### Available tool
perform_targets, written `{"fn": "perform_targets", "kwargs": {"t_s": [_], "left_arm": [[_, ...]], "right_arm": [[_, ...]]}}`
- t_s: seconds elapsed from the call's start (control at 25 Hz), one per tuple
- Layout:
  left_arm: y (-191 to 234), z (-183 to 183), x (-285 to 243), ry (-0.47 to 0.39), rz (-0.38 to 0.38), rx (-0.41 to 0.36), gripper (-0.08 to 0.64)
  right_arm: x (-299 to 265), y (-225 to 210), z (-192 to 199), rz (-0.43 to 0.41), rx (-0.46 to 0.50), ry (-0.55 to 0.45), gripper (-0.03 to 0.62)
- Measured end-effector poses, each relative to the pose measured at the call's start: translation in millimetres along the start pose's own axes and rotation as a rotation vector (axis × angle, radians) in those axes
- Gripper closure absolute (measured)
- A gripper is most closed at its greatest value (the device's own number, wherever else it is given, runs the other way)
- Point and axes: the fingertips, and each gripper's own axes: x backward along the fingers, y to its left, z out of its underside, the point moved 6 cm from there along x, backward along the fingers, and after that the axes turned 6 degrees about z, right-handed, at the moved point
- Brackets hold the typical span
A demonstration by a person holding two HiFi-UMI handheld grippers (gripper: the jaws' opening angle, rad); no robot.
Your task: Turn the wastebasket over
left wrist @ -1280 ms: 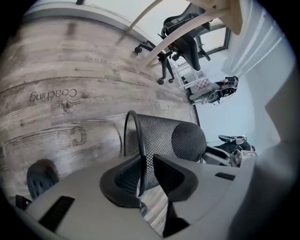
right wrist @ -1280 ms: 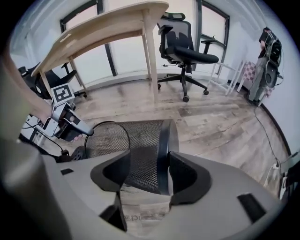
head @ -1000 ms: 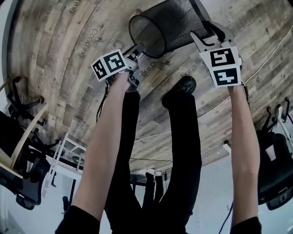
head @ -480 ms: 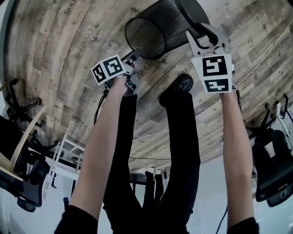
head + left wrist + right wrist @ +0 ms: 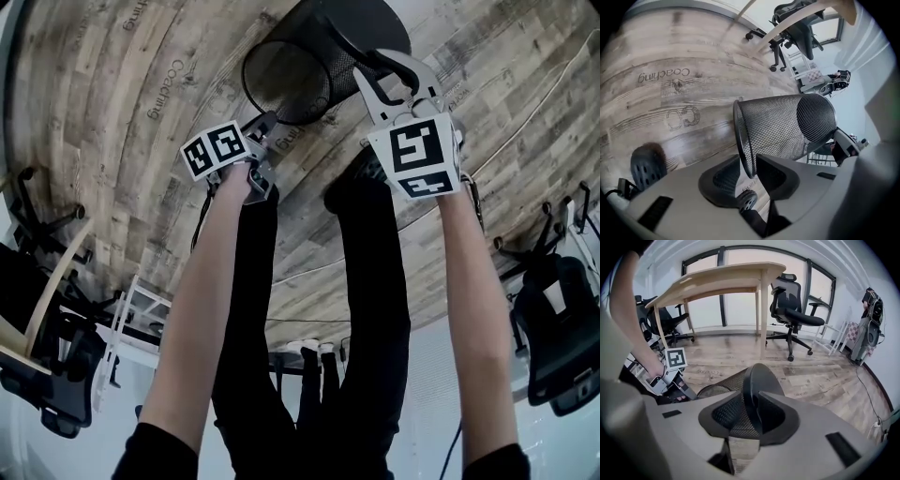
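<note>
Black mesh wastebasket [image 5: 323,42] lay tipped on its side just beyond your shoe [image 5: 361,173], over the wood floor [image 5: 112,94], your right gripper's [image 5: 751,399] jaws had just closed onto its base edge, your left gripper's [image 5: 747,161] jaws had just eased apart, loose around its rim

mesh wastebasket [image 5: 323,37]: 1 | claws: 2, left claw [image 5: 750,164] and right claw [image 5: 754,397] | marker cubes [image 5: 214,150] [image 5: 417,155]: 2 | forearms [image 5: 211,291] [image 5: 478,300]: 2 | office chairs [image 5: 794,305] [image 5: 668,317]: 2 | wooden desk [image 5: 726,280]: 1 | shoe [image 5: 345,192]: 1
</note>
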Motion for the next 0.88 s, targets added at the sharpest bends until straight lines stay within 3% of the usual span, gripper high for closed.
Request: {"fn": "perform_targets", "kwargs": {"t_s": [0.16,0.28,0.36,0.48,0.6,0.72,0.88], "left_arm": [[7.8,3.8,9.3,0.028,-0.007,0.031,0.431],[8.2,-4.3,27.6,-0.049,-0.028,0.035,0.405],[-5.0,-16.4,41.1,-0.117,-0.008,-0.008,0.388],[-38.7,-35.8,55.5,-0.172,0.126,-0.012,0.297],[-79.0,-53.5,61.4,-0.198,0.265,-0.02,0.256],[-111.7,-68.0,60.6,-0.215,0.334,-0.057,0.241],[-135.5,-76.3,57.4,-0.221,0.37,-0.076,0.239]], "right_arm": [[0.1,16.5,-9.9,-0.045,0.013,-0.042,0.483],[-0.1,29.5,-16.0,-0.069,0.019,-0.058,0.486],[-0.4,35.6,-18.9,-0.078,0.005,-0.067,0.492],[-2.3,48.0,-23.0,-0.109,-0.004,-0.086,0.496],[-3.0,59.8,-25.3,-0.142,-0.004,-0.099,0.497],[-3.7,66.5,-27.5,-0.158,-0.01,-0.104,0.499],[-3.6,75.9,-26.1,-0.193,-0.005,-0.098,0.502]]}}
